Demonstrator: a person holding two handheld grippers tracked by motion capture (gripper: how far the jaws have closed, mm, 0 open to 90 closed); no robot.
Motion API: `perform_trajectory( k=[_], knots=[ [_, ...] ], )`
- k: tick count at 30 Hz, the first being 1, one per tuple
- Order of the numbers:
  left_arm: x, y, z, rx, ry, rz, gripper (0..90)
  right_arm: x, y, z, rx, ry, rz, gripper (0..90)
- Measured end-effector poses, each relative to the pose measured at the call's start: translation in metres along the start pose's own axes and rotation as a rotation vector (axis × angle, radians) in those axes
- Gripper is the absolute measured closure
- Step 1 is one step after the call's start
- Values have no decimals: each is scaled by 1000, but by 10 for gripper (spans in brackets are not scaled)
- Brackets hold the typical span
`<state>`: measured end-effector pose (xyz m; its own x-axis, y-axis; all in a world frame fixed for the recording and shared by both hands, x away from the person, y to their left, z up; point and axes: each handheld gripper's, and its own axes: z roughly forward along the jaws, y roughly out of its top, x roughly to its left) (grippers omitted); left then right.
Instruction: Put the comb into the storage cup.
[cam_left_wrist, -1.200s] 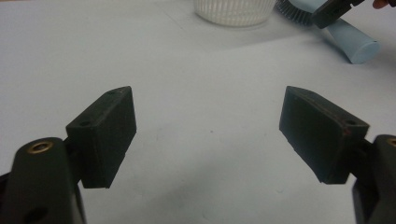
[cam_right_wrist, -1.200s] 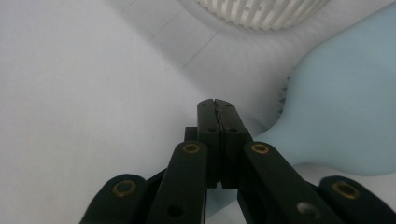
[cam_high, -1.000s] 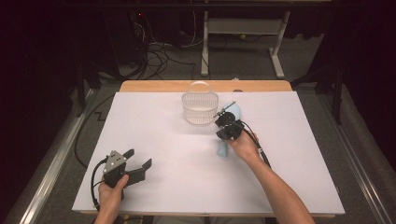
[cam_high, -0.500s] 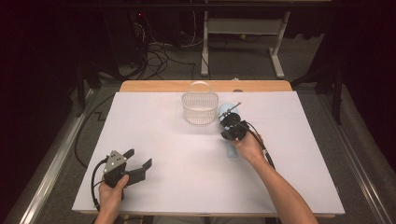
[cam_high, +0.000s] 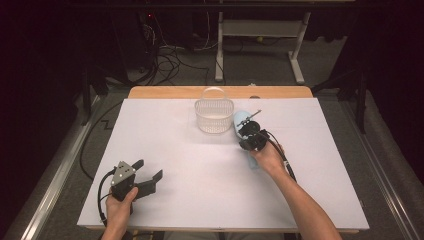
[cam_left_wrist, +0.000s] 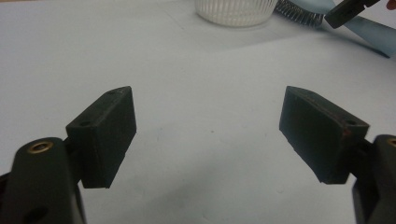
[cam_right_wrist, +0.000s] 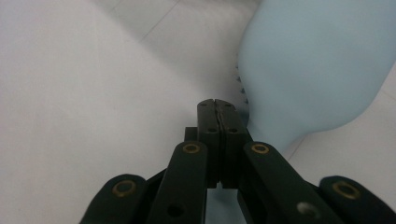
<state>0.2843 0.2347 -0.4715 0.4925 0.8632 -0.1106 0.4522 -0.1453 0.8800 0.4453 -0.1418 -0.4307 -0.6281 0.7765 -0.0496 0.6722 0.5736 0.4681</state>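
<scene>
High view: a person works two hand-held grippers over a white table (cam_high: 165, 135). A pale blue hairbrush (cam_high: 242, 120) lies just right of a white slatted basket (cam_high: 214, 116) near the far edge, its broad head angled toward the basket. The brush is smooth, matte plastic with a rounded paddle-shaped head; in the right gripper view a row of short teeth (cam_right_wrist: 241, 84) shows along its edge, and in the left gripper view a strip of dark bristles (cam_left_wrist: 299, 13) runs beside the basket.

The right gripper (cam_high: 248, 131) sits over the brush, its jaws pressed fully together with the brush's head just beyond the tips; whether anything is pinched between them cannot be told.

The left gripper (cam_high: 150, 173) rests low at the near left of the table, well apart from brush and basket, its jaws spread wide with nothing between them.
</scene>
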Motion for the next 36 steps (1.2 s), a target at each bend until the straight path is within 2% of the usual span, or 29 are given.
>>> perform_trajectory(
  k=[15,21,27,28,36],
  knots=[
    [0,0,0,-1,0,3,197,-2,-4,-1,-12,1,11,900],
    [0,1,1,2,-1,7,197,-6,-7,-12,-56,21,32,871],
    [0,1,1,2,-1,7,197,-12,-9,-23,-92,19,64,800],
    [0,1,1,4,-1,9,197,-15,-10,-25,-97,11,82,754],
    [-1,1,2,4,-2,10,197,-19,-11,-19,-45,-18,124,631]
  ],
)
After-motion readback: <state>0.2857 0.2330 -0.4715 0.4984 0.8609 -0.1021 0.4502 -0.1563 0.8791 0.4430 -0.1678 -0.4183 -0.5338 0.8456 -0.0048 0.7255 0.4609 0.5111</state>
